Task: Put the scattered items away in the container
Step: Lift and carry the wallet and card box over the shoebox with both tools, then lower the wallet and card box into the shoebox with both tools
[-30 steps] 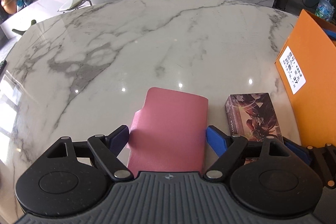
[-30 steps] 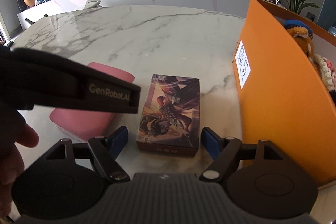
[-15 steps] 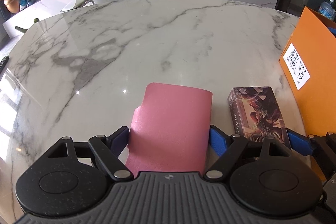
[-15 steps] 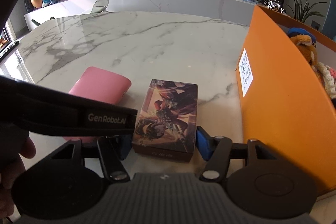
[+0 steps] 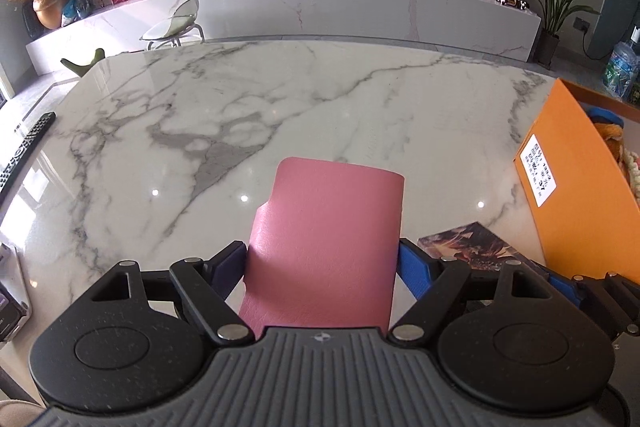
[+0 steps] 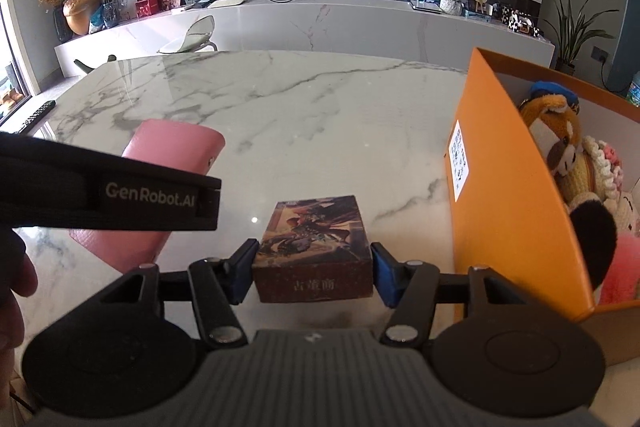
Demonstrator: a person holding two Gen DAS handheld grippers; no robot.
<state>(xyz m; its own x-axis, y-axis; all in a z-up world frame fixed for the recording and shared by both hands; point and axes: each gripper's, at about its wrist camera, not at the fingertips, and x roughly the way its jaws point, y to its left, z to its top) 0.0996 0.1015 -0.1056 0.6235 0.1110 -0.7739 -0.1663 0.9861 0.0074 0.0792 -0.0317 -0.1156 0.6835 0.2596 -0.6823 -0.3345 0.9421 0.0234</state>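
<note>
While the left gripper (image 5: 320, 263) clamps the pink case (image 5: 328, 235) between its blue pads, the case is lifted off the marble table (image 5: 280, 115) and sticks out forward from the jaws. The jaws stand wide, because the case is wide, and both pads press on its long sides.

The right gripper (image 6: 312, 275) is clamped on the card box (image 6: 314, 247); its jaws have just been closing and now both pads touch the short sides of the box. The box is tilted, with its far end lower, and it seems raised a little above the table.

The orange box (image 6: 508, 187) stands at the right, open at the top, just beside the right gripper. Inside it lie plush toys (image 6: 560, 131), close together against the wall. A white label (image 6: 459, 159) is on its outer side.

In the right view, a black strap (image 6: 108, 195) with white letters crosses the left part, and a hand (image 6: 16, 291) shows at the left edge. A remote (image 5: 24, 147) lies at the far left edge of the table.
</note>
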